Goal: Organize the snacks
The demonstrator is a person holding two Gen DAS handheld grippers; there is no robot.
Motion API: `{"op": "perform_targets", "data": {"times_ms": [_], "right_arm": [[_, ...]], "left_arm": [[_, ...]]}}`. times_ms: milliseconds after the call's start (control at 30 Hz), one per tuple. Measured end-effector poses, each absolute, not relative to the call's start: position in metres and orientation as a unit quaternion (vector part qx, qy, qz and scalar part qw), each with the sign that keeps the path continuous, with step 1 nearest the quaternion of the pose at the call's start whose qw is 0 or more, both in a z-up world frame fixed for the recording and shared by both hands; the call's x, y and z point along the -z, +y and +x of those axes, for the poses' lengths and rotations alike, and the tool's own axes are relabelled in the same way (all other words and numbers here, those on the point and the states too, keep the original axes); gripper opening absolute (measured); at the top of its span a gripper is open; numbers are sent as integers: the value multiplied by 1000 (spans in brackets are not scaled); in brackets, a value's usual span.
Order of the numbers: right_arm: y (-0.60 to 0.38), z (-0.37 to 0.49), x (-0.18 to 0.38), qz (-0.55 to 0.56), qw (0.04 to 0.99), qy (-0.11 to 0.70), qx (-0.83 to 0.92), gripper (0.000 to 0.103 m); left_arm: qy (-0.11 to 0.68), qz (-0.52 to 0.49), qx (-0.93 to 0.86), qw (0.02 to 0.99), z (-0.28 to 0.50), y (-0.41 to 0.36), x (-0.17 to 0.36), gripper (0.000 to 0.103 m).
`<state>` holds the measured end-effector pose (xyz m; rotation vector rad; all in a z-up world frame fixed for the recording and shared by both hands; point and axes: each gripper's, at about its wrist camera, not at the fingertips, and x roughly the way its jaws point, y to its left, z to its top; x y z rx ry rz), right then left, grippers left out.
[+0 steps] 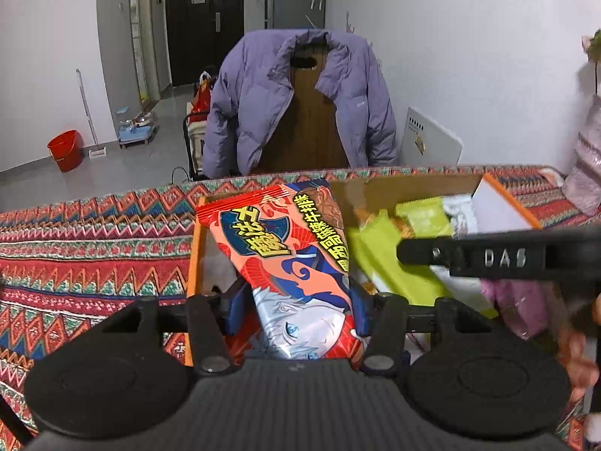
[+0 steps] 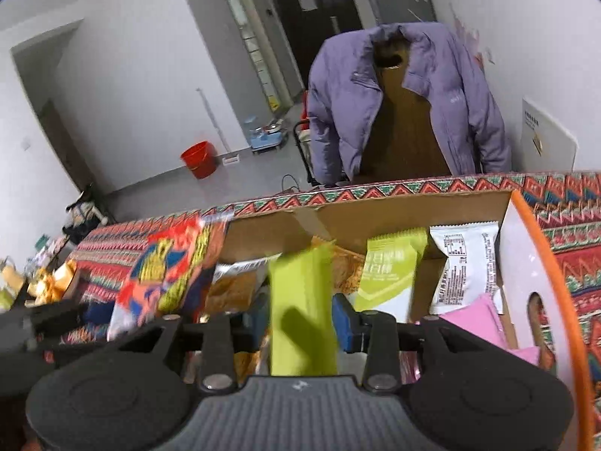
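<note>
A red snack packet [image 1: 285, 248] with a cartoon face stands between the blue pads of my left gripper [image 1: 296, 300], which is shut on it above the left end of a cardboard box [image 1: 191, 263] with an orange rim. My right gripper's black finger [image 1: 488, 259] crosses the right side of that view. In the right wrist view a plain green packet [image 2: 300, 289] hangs blurred between the pads of my right gripper [image 2: 300, 319] over the box [image 2: 375, 221]; the pads flank it loosely. The red packet [image 2: 161, 274] shows at the left.
In the box lie a green-and-white packet [image 2: 387, 274], a white packet [image 2: 465, 263], a pink one [image 2: 477, 319] and orange ones [image 2: 233, 285]. The box sits on a patterned tablecloth [image 1: 75, 244]. Behind stands a chair with a purple jacket [image 1: 300, 105]. More snacks [image 2: 49, 278] lie far left.
</note>
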<state>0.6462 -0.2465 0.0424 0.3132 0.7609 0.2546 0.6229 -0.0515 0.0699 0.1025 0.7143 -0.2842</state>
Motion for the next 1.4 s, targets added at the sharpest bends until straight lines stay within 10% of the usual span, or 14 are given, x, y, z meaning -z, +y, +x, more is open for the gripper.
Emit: {"op": "perform_targets", "data": {"times_ms": [633, 1067, 1400], "right_arm": [[-281, 595, -76, 87, 930, 345, -98, 67], [-313, 490, -132, 2, 957, 285, -58, 103], [-307, 408, -143, 24, 976, 215, -41, 103]], "left_arm": [[336, 35, 125, 933, 603, -49, -89, 82], [238, 19, 84, 967, 499, -5, -145, 101], [159, -6, 80, 984, 406, 5, -151, 103]]}}
